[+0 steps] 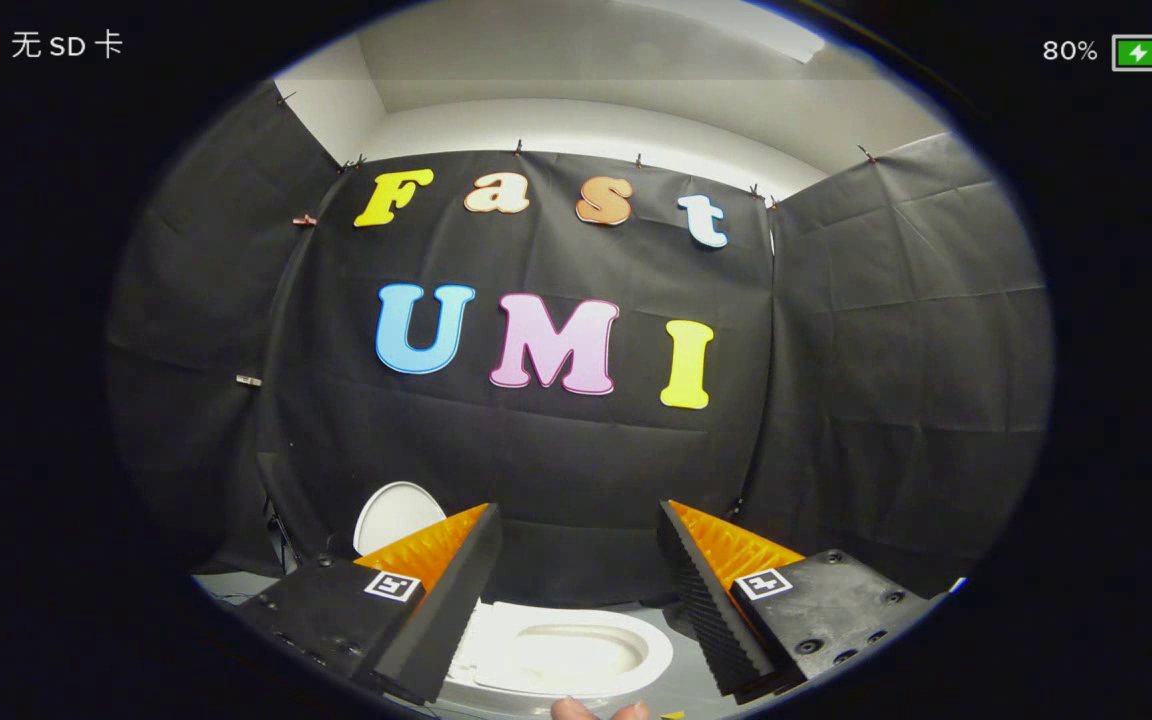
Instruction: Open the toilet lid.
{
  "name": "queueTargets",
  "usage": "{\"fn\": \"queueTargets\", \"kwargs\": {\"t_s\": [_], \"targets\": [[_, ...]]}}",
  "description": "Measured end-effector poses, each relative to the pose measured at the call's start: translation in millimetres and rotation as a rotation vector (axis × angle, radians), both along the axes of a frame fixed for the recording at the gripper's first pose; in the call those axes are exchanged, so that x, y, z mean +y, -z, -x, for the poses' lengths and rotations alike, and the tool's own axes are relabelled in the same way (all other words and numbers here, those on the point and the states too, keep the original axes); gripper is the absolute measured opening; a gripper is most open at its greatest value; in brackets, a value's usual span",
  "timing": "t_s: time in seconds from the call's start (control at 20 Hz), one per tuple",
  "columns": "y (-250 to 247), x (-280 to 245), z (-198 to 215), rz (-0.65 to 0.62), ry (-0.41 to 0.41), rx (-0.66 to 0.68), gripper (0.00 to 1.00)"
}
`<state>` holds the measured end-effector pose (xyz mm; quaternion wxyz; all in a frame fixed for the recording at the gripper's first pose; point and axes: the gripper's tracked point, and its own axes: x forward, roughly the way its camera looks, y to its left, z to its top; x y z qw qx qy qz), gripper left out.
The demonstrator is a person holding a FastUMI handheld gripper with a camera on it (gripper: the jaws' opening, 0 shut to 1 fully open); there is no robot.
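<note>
Booth walls of black cloth (576, 450) hang on three sides, pinned along the top edge with small clips; above them a pale wall and ceiling (576, 120) show. The cloth is creased in a grid of fold lines.

Gripper (581, 590) sits low in the gripper view, its two fingers spread wide apart with nothing between them. Left finger (446, 610) and right finger (706, 600) each show a ridged inner face, and each finger base carries a small square marker tag. Neither finger touches anything.

Toilet (561, 655): a white bowl lies below and between the fingers, just ahead of them, its open seat ring facing up. The bowl's inside is visible (smooth, white, oval). The left finger overlaps the bowl's left rim in the picture, but I cannot tell whether there is contact; it looks apart.

Toilet lid (394, 515): white, rounded, standing upright behind the left finger, leaning back toward the black cloth. Only its upper part shows above the finger's base. The lid is already raised off the bowl.

Fingertips of a person's hand (596, 710) show at the very bottom, just below the bowl's near rim, between the two gripper fingers. A pale floor strip (236, 585) shows beside the left finger base.
</note>
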<state>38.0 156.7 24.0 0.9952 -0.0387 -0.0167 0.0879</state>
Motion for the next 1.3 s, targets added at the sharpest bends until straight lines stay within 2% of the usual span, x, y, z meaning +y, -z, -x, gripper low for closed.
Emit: {"fn": "queueTargets", "kwargs": {"t_s": [0.2,0.5,1.3], "targets": [[-0.9,-15.2,22.0,-0.05,0.018,0.028,0.98],[5.2,-29.5,43.6,-0.061,0.018,0.036,0.99],[11.2,-35.8,45.8,-0.081,0.038,0.066,0.98]]}}
